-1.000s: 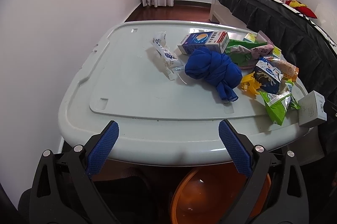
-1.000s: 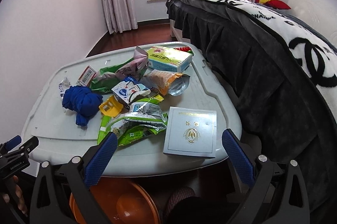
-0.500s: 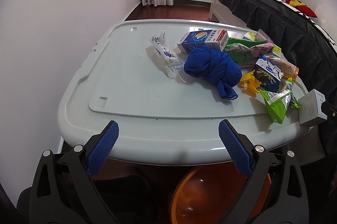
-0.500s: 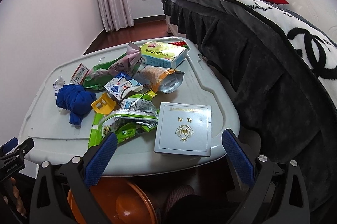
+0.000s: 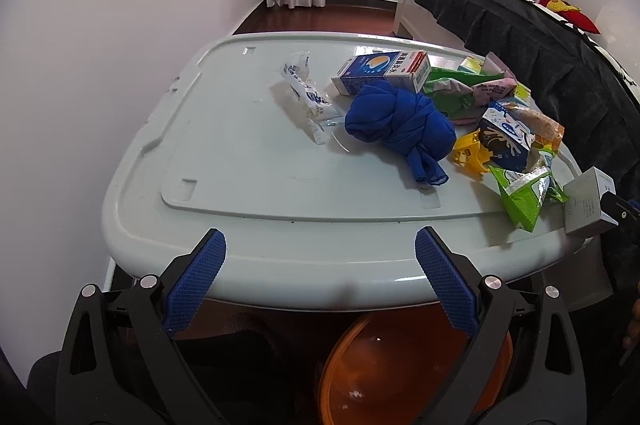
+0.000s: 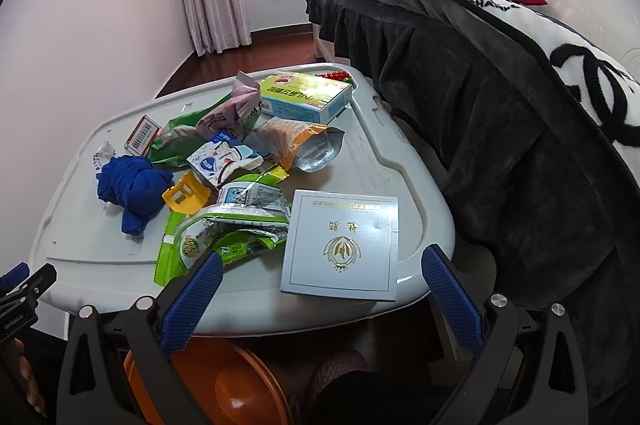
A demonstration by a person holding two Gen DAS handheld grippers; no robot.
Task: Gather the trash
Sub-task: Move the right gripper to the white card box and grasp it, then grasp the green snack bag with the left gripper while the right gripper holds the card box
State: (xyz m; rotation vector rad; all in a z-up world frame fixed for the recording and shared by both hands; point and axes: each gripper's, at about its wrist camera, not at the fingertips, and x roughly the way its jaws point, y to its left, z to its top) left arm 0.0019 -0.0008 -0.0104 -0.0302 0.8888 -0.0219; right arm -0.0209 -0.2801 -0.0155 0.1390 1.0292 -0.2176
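Right gripper (image 6: 320,277) has closed in on the near edge since a second ago; the flat pale-blue box (image 6: 342,245) now sits just beyond its blue pads, between them. Left gripper (image 5: 318,279) hasn't shifted, hovering at the near rim. Both sets of jaws spread wide, nothing held.

Surface: pale grey moulded plastic lid (image 5: 240,161), glossy, rounded corners, raised rim. Orange plastic bin (image 5: 400,365) underneath at the near side. Room: white walls, dark wood floor, pink curtains at the far window, bed with a dark fleece blanket (image 6: 520,113) along the right.

Trash clustered on the lid's right half: crinkly green foil wrappers (image 6: 224,237), yellow plastic clip (image 6: 186,193), orange foil pouch (image 6: 296,145), blue-white carton (image 5: 382,71), clear film wrapper (image 5: 306,97), knotted blue cloth (image 5: 400,123) mid-lid. Teal box (image 6: 306,95) at the far side.
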